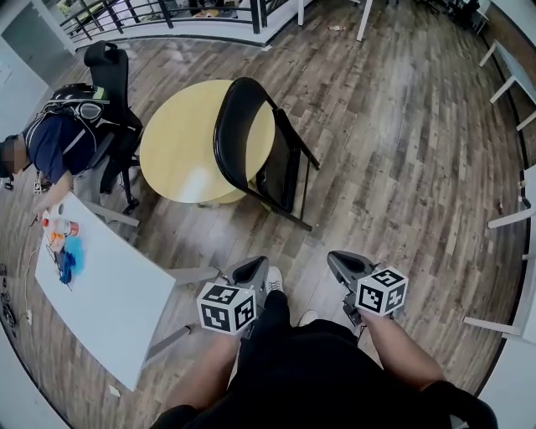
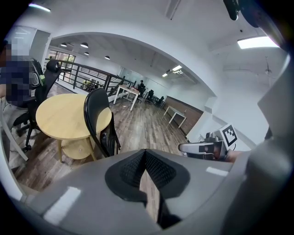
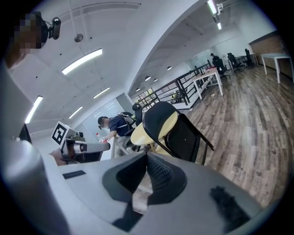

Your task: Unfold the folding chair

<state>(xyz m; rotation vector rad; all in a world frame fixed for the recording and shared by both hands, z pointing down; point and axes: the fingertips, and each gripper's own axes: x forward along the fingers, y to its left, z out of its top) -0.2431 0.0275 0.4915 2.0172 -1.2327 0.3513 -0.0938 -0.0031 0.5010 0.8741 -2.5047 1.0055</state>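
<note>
A black folding chair [image 1: 260, 151] stands folded and leans against a round yellow table [image 1: 180, 142] ahead of me. My left gripper [image 1: 251, 270] and right gripper [image 1: 345, 261] are side by side over the wood floor, short of the chair and apart from it. Both are shut with nothing between the jaws. In the left gripper view the shut jaws [image 2: 146, 153] point toward the chair [image 2: 98, 119], with the right gripper [image 2: 202, 148] off to the side. In the right gripper view the shut jaws [image 3: 148, 156] sit below the chair [image 3: 183, 133], and the left gripper [image 3: 87, 147] shows at the left.
A white table [image 1: 100, 293] with a bottle and a blue thing stands at my left. A person [image 1: 59, 142] sits beside it on a black office chair [image 1: 113, 75]. A railing [image 1: 167, 12] runs along the back. White table legs [image 1: 511, 218] line the right edge.
</note>
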